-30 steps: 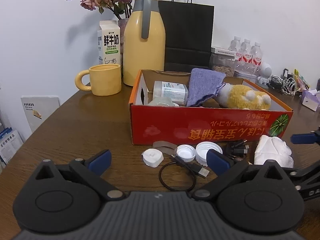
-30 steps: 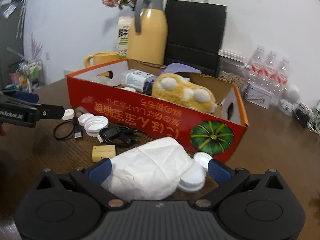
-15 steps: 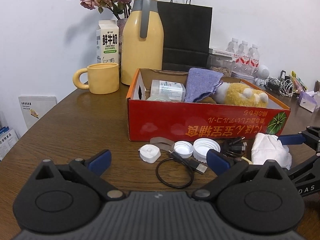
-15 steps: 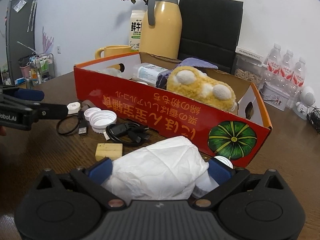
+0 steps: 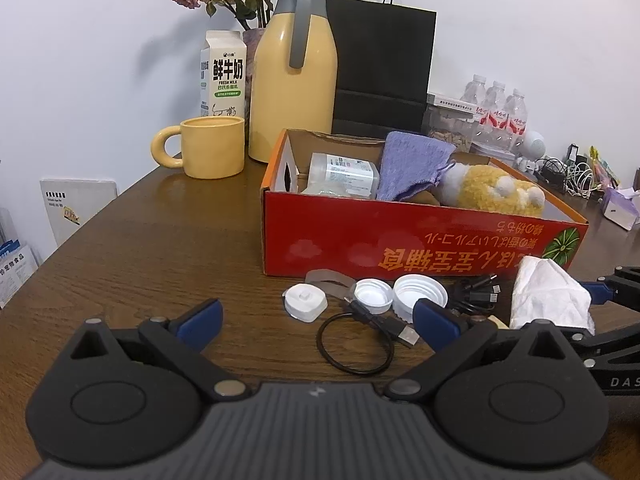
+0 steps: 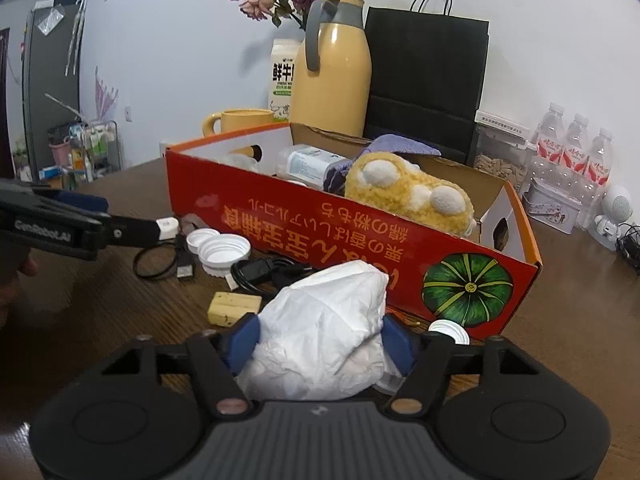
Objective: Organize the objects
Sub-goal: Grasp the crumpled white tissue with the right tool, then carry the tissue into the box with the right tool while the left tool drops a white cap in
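Note:
A red cardboard box (image 5: 420, 240) (image 6: 320, 220) holds a plastic bottle (image 5: 344, 172), a purple cloth (image 5: 412, 164) and a yellow plush toy (image 5: 492, 188). In front of it lie white caps (image 5: 420, 294), a small white charger (image 5: 304, 302), black cables (image 5: 356, 340) and a yellow eraser (image 6: 234, 307). My right gripper (image 6: 320, 340) is shut on a crumpled white tissue wad (image 6: 328, 328) (image 5: 548, 300), lifted beside the box's front. My left gripper (image 5: 316, 316) is open and empty over the table before the caps.
Behind the box stand a yellow mug (image 5: 212, 146), a yellow thermos (image 5: 294, 76), a milk carton (image 5: 224, 76), dried roses and a black paper bag (image 5: 380, 68). Water bottles (image 5: 500, 114) and cables lie at the far right. A white cap (image 6: 448, 330) sits by the box corner.
My right gripper's fingers closed in on the tissue wad and raised it slightly. My left gripper drew back a little and stayed open.

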The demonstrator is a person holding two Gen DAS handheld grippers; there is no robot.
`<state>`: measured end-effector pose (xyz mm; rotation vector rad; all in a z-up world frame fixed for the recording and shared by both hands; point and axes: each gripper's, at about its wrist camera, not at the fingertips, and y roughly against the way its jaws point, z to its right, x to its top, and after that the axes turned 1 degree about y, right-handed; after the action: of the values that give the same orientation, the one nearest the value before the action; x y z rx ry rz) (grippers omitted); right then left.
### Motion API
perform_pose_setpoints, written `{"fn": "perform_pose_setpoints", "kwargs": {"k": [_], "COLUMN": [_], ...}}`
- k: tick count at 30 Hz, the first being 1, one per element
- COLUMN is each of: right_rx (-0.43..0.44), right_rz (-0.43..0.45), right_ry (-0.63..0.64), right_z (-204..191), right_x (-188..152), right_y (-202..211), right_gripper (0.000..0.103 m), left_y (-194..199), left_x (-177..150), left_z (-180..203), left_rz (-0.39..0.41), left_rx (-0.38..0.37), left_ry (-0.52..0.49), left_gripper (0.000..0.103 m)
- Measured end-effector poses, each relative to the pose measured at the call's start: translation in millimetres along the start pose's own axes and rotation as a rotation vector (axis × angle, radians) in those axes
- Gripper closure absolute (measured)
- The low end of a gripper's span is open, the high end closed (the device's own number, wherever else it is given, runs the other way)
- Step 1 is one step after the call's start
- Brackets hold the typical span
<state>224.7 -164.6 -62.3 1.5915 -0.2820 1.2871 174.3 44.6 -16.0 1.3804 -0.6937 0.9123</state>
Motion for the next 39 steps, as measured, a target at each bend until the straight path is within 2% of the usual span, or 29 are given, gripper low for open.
{"fn": "perform_pose_setpoints", "kwargs": {"k": [7,16,26,31,36,39], "right_rx": [0.017,-0.009,-0.034,-0.038,-0.038,-0.038], "right_rz": [0.05,0.119,0.152,0.159,0.159,0.159], "right_ry": [-0.012,-0.099,-0.12,-0.121,-0.121,-0.121], "right_z": [-2.8,8.0,12.0,11.1,11.4,11.5], "right_x": [-1.6,-3.4,-4.1,-4.3,-4.0,-4.0], "right_y": [9.5,19.5,23.7,24.7,24.8,24.8], "right_gripper": [0.05,0.051,0.05,0.05,0.05,0.05], "left_y": [-1.0,-2.9,-23.6,-29.6,-36.9,-41.3], "left_x": [-0.1,3.7,16.0,15.8,18.0,19.1], "left_z": [-1.1,-6.2,-16.3,-15.9,-14.7,-13.6], "left_rz": [-0.005,-0.011,-0.09,-0.109,-0.129,-0.139], "left_rx": [0.005,0.035,0.117,0.116,0.112,0.08], "left_ry": [0.008,0.035,0.012,-0.008,-0.022,-0.024], "left_gripper": [0.0,0.0,0.0,0.008,0.023,0.032]}}
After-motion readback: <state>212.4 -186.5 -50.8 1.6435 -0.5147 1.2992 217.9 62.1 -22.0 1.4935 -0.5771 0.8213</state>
